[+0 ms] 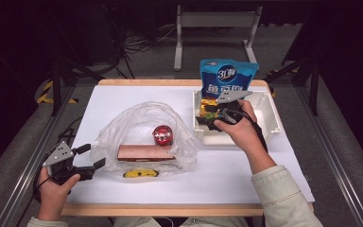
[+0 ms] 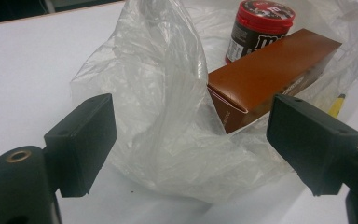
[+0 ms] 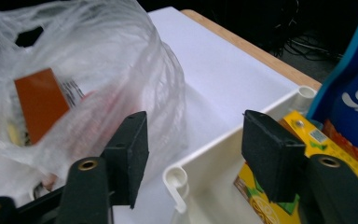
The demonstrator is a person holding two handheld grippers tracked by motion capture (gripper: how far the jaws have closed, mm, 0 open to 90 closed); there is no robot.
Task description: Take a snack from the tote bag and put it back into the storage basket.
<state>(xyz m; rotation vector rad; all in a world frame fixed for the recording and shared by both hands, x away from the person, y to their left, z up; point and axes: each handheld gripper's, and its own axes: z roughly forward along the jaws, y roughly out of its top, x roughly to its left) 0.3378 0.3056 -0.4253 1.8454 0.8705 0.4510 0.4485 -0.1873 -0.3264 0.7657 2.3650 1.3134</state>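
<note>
I take this as bagging groceries: moving items from the bin [image 1: 270,124] into the bag [image 1: 137,124]. The step in hand looks like the pick from the bin, with the bag mouth waiting to be held.

My left claw [image 1: 90,157] sits at the bag's near-left edge, jaws spread wide with nothing between them but a fold of plastic just ahead. In the left gripper view the bag [image 2: 168,116] bulges straight in front of the jaws; beyond it lie the brown box [image 2: 270,74] and, farther off, the red-lidded jar [image 2: 260,29], both inside the bag.

My right claw [image 1: 207,120] hovers at the bin's left wall, also spread and gripping nothing. In the right gripper view its right jaw stands over the yellow carton [image 3: 317,140] in the bin [image 3: 214,163], its left jaw outside the wall, toward the bag [image 3: 84,79]. The blue pouch [image 1: 229,75] stands upright just beyond the claw.

Next, I judge, the right claw must shift fully inside the wall so both jaws straddle the carton, then close. The left should pinch the plastic fold ahead and lift it to open the mouth. The risk is clamping the bin wall instead of the carton.
</note>
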